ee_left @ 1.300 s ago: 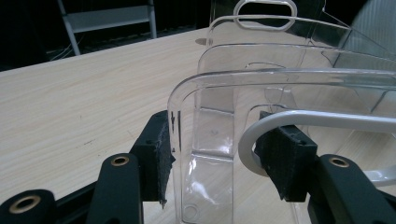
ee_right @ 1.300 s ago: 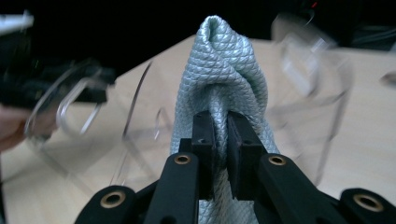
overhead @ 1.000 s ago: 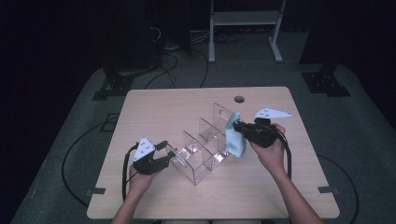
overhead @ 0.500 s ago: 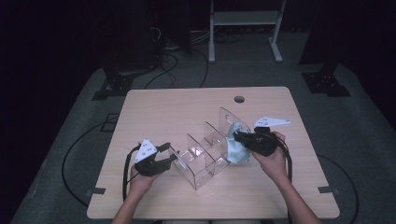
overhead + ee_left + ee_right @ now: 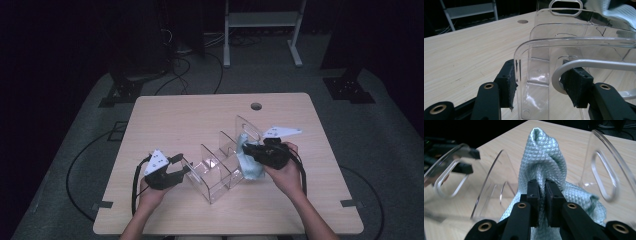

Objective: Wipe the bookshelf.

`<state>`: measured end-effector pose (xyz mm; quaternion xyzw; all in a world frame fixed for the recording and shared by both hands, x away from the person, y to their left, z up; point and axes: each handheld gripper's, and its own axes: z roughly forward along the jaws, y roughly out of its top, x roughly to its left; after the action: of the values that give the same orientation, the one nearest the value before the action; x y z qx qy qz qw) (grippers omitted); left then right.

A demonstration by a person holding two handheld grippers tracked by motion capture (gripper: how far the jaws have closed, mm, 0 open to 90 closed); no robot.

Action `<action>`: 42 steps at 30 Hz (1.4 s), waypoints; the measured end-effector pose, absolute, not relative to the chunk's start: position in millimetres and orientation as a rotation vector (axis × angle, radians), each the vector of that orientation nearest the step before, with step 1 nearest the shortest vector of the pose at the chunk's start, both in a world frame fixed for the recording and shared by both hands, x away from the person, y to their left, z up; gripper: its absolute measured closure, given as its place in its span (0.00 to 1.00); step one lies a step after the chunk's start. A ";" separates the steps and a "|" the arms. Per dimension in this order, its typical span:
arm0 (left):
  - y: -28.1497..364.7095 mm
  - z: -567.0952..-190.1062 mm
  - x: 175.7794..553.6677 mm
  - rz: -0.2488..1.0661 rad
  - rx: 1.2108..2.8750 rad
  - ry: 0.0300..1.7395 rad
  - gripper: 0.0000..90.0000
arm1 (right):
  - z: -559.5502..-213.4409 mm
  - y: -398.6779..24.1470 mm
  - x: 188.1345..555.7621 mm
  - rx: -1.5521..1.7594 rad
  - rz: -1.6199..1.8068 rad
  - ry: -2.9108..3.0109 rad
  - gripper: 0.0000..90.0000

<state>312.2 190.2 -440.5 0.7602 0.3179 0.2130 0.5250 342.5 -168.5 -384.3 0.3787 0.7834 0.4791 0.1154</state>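
Observation:
A clear plastic rack with several upright dividers stands on the wooden table. My left gripper sits at its near left end. In the left gripper view its jaws straddle the rack's end wall, with the pads against it. A pale blue waffle cloth hangs at the rack's right end, and my right gripper is shut on it. In the right gripper view the jaws pinch a fold of the cloth between two clear dividers.
A round cable hole lies in the table's far side. Behind the table a white metal stand and cables rest on the dark floor. Bare wood stretches across the table's far half.
My right hand has drawn a little toward the near edge with the cloth, which now hangs lower beside the rack. The left gripper and the rack have stayed put.

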 end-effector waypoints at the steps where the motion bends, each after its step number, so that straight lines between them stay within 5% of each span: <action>1: 190.2 -440.5 312.2 0.509 1.818 0.761 0.52 | -383.1 -163.4 348.6 1.122 1.410 2.293 0.91; 6: 190.0 -440.6 312.1 0.508 1.814 0.764 0.52 | -381.8 -155.9 361.6 1.137 1.387 2.293 0.91; 16: 188.8 -440.8 311.0 0.509 1.814 0.765 0.52 | -380.9 -175.2 331.4 1.115 1.354 2.286 0.91; 42: 187.6 -441.2 313.6 0.498 1.804 0.781 0.52 | -375.4 -138.6 385.5 1.153 1.294 2.316 0.91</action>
<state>313.6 187.6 -441.2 0.7552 0.3270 0.2086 0.5285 385.5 -138.6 -375.4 0.3957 0.7944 0.4438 0.1241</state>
